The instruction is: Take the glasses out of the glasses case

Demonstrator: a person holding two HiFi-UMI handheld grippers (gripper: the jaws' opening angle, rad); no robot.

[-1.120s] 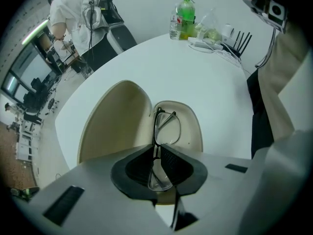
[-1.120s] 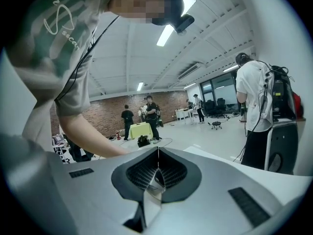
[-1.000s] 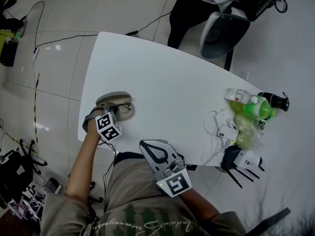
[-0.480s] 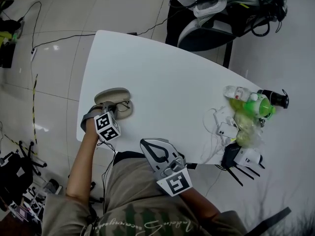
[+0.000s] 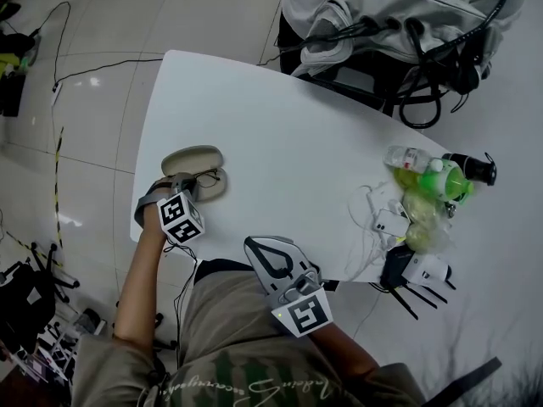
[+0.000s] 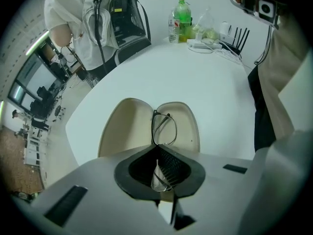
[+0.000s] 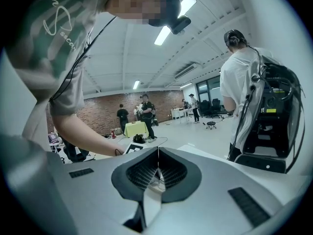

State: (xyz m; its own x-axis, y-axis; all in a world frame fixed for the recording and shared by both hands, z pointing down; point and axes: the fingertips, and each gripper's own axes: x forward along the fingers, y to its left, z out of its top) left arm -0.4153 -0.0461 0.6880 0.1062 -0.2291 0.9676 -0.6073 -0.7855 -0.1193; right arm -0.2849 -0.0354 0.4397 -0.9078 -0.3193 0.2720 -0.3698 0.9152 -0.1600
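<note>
Jaws of left gripper [image 6: 157, 169] tight on glasses [image 6: 163, 129] over glasses case [image 6: 122, 131]; right gripper [image 7: 157, 169] jaws together, empty.

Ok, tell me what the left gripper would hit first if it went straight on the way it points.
The left gripper, shut on the glasses, points down at the open glasses case; it would probably meet the case's beige lining first, though depth is unclear.

I'm looking at a white surface [image 5: 280, 117] with rounded corners, standing on a pale, glossy tiled floor [image 5: 93, 125] where black cables [image 5: 110, 64] trail. The right gripper view gives me a far brick wall [image 7: 98, 116], long ceiling lights [image 7: 171, 16], a yellow-draped table [image 7: 136, 129], and what may be tall windows [image 7: 208, 89], small and distant.
</note>
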